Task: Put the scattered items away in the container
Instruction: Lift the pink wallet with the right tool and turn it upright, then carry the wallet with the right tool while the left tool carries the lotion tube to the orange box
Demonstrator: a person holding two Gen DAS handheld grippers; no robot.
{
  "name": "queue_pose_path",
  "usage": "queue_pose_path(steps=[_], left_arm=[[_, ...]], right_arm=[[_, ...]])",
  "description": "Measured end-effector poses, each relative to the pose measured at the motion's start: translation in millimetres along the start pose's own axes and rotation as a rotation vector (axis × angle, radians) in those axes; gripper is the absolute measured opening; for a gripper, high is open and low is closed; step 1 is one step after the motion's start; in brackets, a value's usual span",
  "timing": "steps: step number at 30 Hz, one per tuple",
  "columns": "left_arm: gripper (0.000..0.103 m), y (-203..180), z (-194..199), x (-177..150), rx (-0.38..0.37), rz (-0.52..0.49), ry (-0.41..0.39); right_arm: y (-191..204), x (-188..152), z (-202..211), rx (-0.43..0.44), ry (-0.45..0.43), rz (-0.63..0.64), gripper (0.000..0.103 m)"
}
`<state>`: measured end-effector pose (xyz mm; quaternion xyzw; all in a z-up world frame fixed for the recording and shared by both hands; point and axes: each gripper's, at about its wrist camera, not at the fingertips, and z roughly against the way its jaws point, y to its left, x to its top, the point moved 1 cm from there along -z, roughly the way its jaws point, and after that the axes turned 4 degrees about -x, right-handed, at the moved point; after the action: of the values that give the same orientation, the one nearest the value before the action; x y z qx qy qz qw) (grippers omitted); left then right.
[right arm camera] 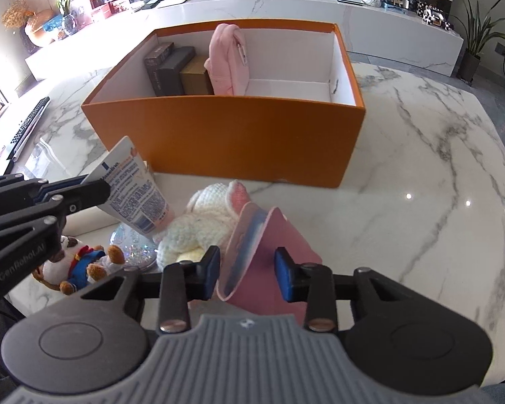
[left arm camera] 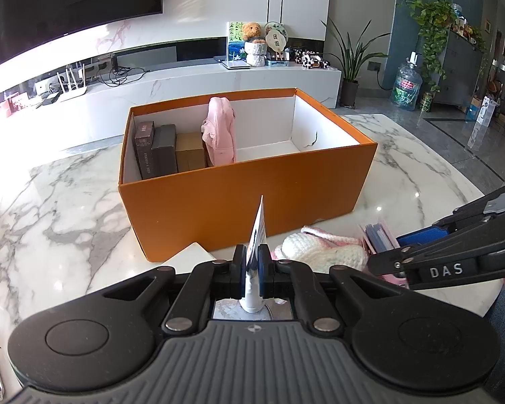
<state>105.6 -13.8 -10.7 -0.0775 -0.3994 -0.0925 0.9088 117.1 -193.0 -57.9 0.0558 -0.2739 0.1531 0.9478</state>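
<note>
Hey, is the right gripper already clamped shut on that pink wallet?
No, the right gripper is open, its blue pads standing clear on either side of the pink wallet on the table.

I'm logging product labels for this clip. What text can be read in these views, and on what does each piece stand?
"DAS": on the right gripper arm, in the left wrist view.
"CenRoboLAI", roughly: on the left gripper arm; last letters unsure.
"Vaseline": on the cream tube it clamps; the fine print is too small.
Dark box in the orange box: spine lettering blurred.
</note>
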Motion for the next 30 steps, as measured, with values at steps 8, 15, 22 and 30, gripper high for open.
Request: queue_pose_path(steps=[8,15,22,30], left_arm=[[0.007,-0.9,-0.1,0.6,0.012,-0.004,0.006],[0.007,-1.2,-0.8,1.8,0.022,-0.008,0.013],[0.007,-3.1,-2.9,3.6,0.025,-0.018,0.019],[0.009,-4.9,-8.4,2.9,0.032,-0.024,0.045]], right_arm=[[-29.8,-9.1,1.8,-0.045,0.008,-0.054,0.036],[-49.1,0.3,6.9,-0.047,-0.013,-0.085,0.029],[-87.3,2.6,18.2,-0.033,-0.029,-0.194,0.023],[-101.1,6.7,9.5,-0.044,-0.005,-0.188,0.025]])
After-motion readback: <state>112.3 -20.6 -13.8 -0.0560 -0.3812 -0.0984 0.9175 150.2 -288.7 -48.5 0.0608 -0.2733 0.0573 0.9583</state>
